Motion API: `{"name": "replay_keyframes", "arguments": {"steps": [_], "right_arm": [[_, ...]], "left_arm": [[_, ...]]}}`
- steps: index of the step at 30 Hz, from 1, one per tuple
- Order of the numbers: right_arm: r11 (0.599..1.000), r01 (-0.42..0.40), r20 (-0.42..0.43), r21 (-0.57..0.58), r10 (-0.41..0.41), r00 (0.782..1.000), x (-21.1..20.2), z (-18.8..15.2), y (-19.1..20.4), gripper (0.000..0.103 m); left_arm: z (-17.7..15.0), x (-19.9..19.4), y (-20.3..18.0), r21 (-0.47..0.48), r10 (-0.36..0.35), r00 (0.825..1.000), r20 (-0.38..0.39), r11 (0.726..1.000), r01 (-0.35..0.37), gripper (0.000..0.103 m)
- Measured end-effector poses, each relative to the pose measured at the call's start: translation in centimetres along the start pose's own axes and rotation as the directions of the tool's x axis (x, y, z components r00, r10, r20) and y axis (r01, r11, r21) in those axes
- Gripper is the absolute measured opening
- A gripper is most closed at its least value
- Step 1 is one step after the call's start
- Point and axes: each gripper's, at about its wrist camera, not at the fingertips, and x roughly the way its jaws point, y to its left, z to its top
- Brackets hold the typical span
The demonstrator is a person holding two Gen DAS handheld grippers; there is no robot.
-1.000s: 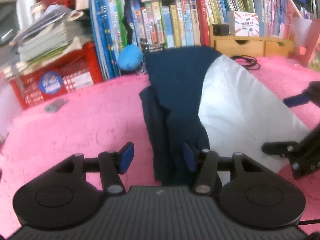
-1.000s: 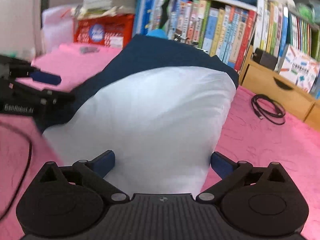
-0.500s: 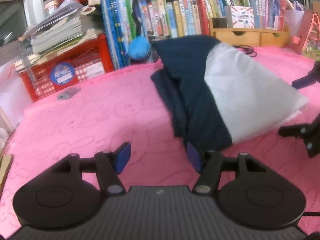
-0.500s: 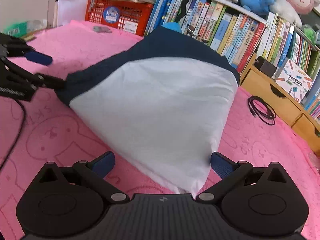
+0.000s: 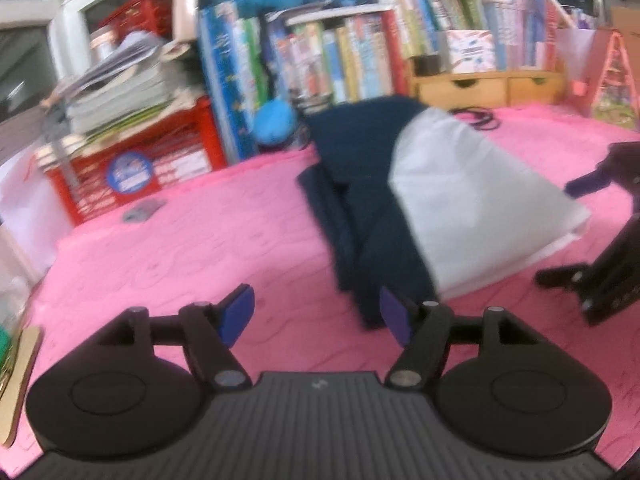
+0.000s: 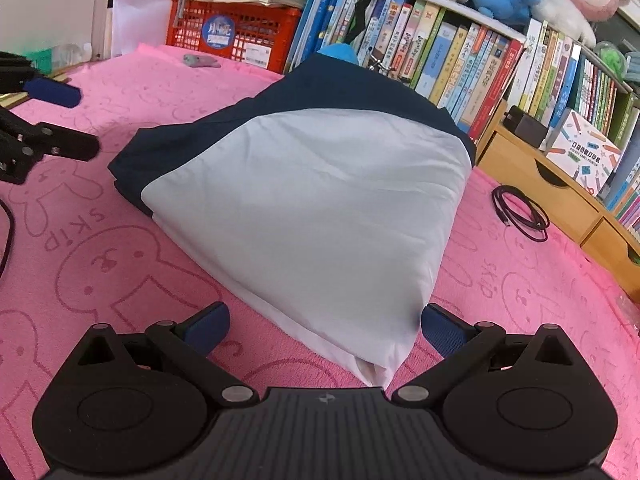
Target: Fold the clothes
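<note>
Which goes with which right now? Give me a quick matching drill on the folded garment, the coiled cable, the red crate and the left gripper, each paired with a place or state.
Things:
1. folded navy and white garment
2. coiled black cable
3. red crate
4. left gripper

Places or states:
A. jaws opening, nothing between them
B. at the back of the pink blanket, papers stacked on top
C. flat in the middle of the blanket, free of both grippers
D. on the blanket beside the wooden drawer unit

Pairs: 1-C, 2-D, 3-B, 4-A
</note>
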Motion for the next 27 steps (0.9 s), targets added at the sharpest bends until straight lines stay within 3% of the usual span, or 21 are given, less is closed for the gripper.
{"name": "replay_keyframes", "arguments": {"steps": [4,6,11,13,15,18,20,23,27], "right_arm": [[0.999,-0.034,0.049,0.017,0.033,0.998,-0.7,-0.8,-0.4,0.103],[0.996,-0.077,0.088,0.048,0.073,0.993,-1.3,-1.4,-1.0,0.103],[0.953,-0.225,0.223,0.203,0.179,0.958,-2.8,-3.0,-4.6,0.103],[0.918,-0.283,0.276,0.279,0.205,0.939,-3.1,-3.3,-6.5,0.103],[0.858,-0.334,0.309,0.39,0.22,0.925,-2.7,-3.3,-9.1,0.103],[0.726,-0.418,0.339,0.546,0.265,0.903,-0.5,-3.3,-13.1,0.103],[0.671,-0.424,0.325,0.608,0.277,0.904,1.6,-2.9,-15.0,0.103],[0.665,-0.389,0.292,0.637,0.259,0.921,4.4,-1.7,-16.8,0.103],[0.663,-0.377,0.269,0.647,0.264,0.926,7.8,-0.1,-18.0,0.103]], "left_arm": [[0.4,0.3,-0.3,-0.034,-0.064,0.998,0.025,0.997,0.065,0.07],[0.5,0.2,0.4,-0.098,-0.124,0.991,0.046,0.987,0.128,0.071],[1.5,1.6,4.2,-0.31,-0.234,0.97,0.066,0.919,0.243,0.074],[2.4,3.1,6.0,-0.393,-0.252,0.966,0.06,0.884,0.255,0.074],[3.1,4.9,7.7,-0.481,-0.291,0.955,0.06,0.83,0.283,0.076],[4.0,8.1,8.8,-0.562,-0.348,0.936,0.044,0.766,0.311,0.077],[4.7,10.2,8.8,-0.569,-0.356,0.934,0.018,0.765,0.302,0.077],[5.6,12.5,8.6,-0.554,-0.341,0.94,-0.005,0.783,0.281,0.079],[5.9,15.6,8.9,-0.58,-0.371,0.928,-0.021,0.761,0.291,0.087]]}}
